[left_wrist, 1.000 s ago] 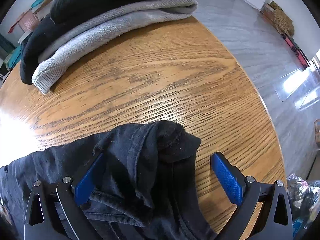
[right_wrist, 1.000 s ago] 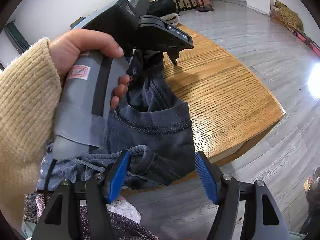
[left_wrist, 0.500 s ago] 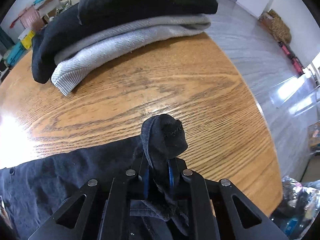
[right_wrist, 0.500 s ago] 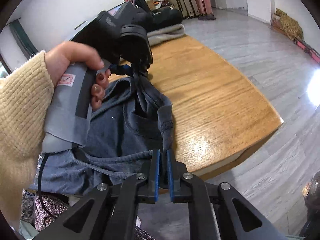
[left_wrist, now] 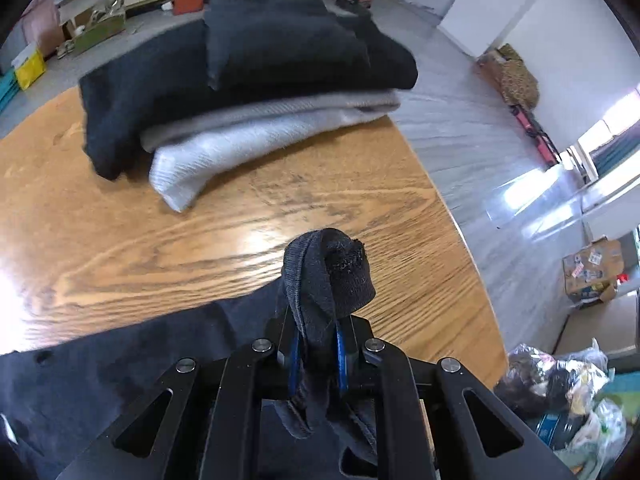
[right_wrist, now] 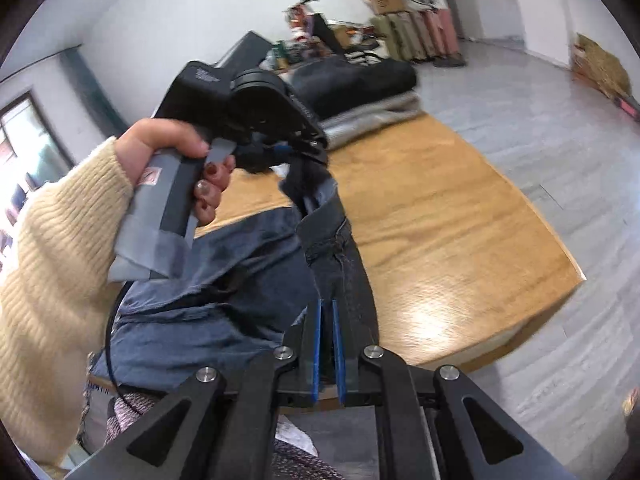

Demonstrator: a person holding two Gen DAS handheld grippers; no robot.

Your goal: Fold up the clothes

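A second ago both claws stood wide apart around the dark blue garment (right_wrist: pixel 248 264); now each is clamped on it. The left claw (left_wrist: pixel 316 350) pinches a bunched knob of the cloth that pokes up between its blue pads, and the right claw (right_wrist: pixel 328 350) grips an edge of the same garment, the fabric running taut from it up to the left claw (right_wrist: pixel 296 152), which is gripped by a hand (right_wrist: pixel 176 152) in a cream knit sleeve (right_wrist: pixel 52 280). The garment has been lifted and stretched since then, its body spread over the near part of the wooden desk (left_wrist: pixel 248 216) and hanging off the near edge. One garment is being handled. At the far side of the desk sits one stack of three folded clothes (left_wrist: pixel 248 92): two black ones on top and one grey one at the bottom, closer in the left wrist view than before.
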